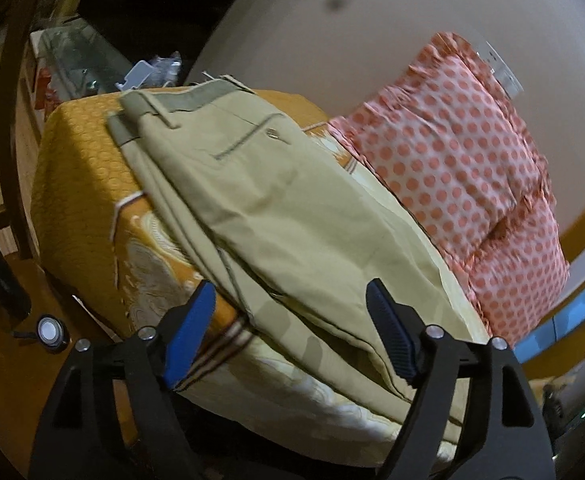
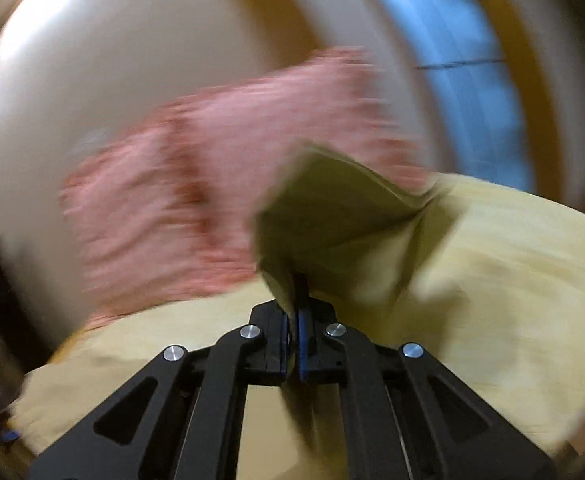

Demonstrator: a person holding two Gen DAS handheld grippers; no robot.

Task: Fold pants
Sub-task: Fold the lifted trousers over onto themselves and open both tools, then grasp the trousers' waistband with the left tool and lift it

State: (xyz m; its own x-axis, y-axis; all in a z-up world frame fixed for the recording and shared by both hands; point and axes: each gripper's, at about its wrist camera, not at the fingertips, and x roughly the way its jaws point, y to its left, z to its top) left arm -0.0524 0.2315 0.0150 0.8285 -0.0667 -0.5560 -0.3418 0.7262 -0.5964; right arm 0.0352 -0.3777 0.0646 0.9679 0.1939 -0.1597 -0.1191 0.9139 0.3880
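We see the pants (image 1: 276,208) lying lengthwise away from our wide-open left gripper (image 1: 290,320); the right gripper (image 2: 294,320) pinches their lifted end.

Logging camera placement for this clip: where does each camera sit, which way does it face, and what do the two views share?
Left wrist: on the left gripper, looking along its open blue-padded fingers at khaki cotton pants lying on the yellow patterned bed cover.
Right wrist: on the right gripper, motion-blurred, its black fingers closed on a lifted piece of the pants.
Shared: the pants, the pink polka-dot pillow, the bed cover.
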